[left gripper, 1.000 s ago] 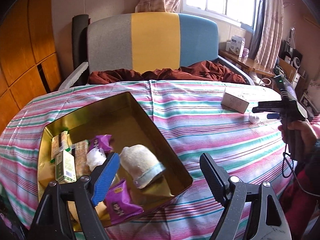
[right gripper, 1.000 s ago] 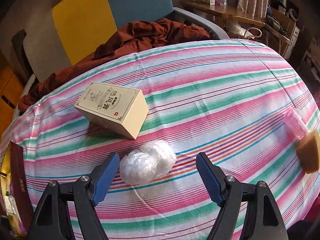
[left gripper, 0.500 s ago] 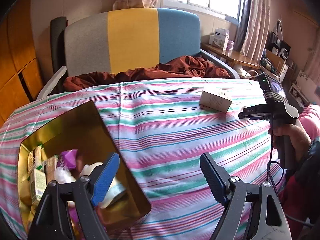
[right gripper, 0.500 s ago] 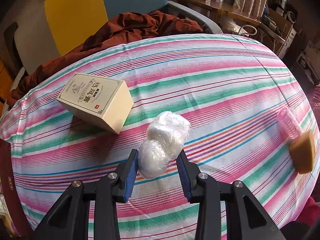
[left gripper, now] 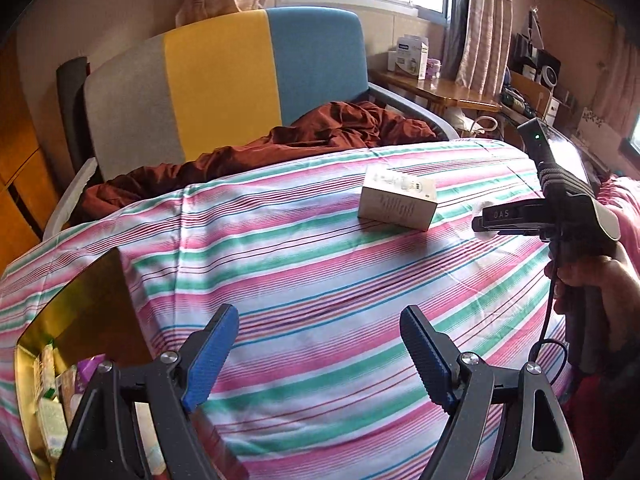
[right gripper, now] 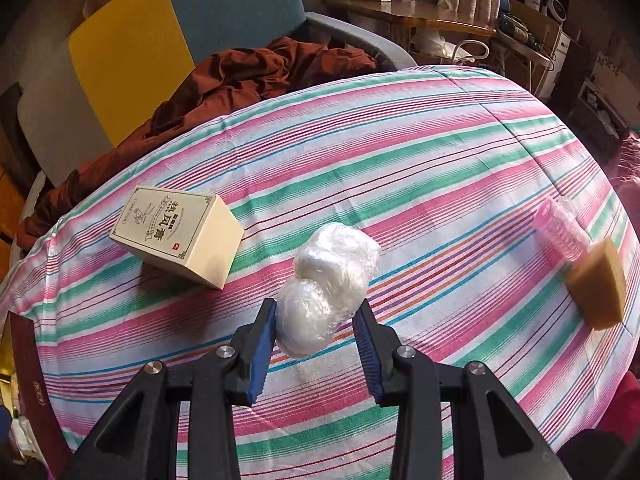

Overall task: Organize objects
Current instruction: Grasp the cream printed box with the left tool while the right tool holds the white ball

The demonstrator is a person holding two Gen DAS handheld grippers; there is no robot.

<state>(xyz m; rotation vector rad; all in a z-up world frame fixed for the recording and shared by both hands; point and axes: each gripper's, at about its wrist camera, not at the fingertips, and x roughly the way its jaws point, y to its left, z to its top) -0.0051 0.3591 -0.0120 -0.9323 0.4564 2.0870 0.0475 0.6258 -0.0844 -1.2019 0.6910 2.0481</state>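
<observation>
Gripping a plastic-wrapped bundle in right jaws, cream box beside, left jaws apart, gold tin near.

Bare striped cloth mid-table, cream box left, sponge right

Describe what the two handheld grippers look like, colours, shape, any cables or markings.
Both are black plastic frames with triangular cut-outs and silver pivot screws. The left gripper and right gripper carry blue ribbed pads on their jaws. Seen side-on from the left wrist view, the right one has a pistol-style handle, a black cable looping below, white lettering on its side and a small green light on top.
</observation>
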